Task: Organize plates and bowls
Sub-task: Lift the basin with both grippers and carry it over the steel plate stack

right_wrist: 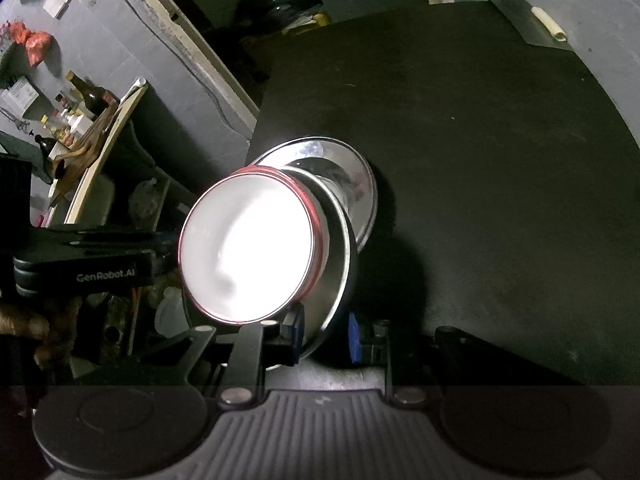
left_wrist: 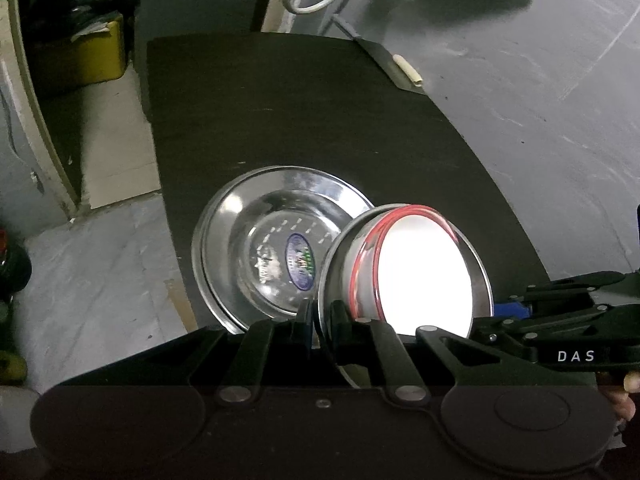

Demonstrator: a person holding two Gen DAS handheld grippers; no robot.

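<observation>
A steel plate (left_wrist: 256,216) with a blue sticker lies on the black table (left_wrist: 280,112). A white bowl with a red rim (left_wrist: 424,276) sits in a tilted steel plate (left_wrist: 340,264), held above the table. My left gripper (left_wrist: 320,316) is shut on that plate's rim. My right gripper (right_wrist: 326,338) has its fingers on either side of the same steel plate's (right_wrist: 340,264) rim, with a gap on the right side. The bowl (right_wrist: 248,252) faces the right wrist camera. The lying plate (right_wrist: 360,184) is behind it. The right gripper also shows in the left wrist view (left_wrist: 512,310).
The black table (right_wrist: 480,160) ends at the left, with grey floor (left_wrist: 100,272) below. A yellow box (left_wrist: 92,56) stands far left. A shelf with bottles (right_wrist: 80,108) is at the left of the right view. A rolled paper (left_wrist: 408,70) lies at the table's far corner.
</observation>
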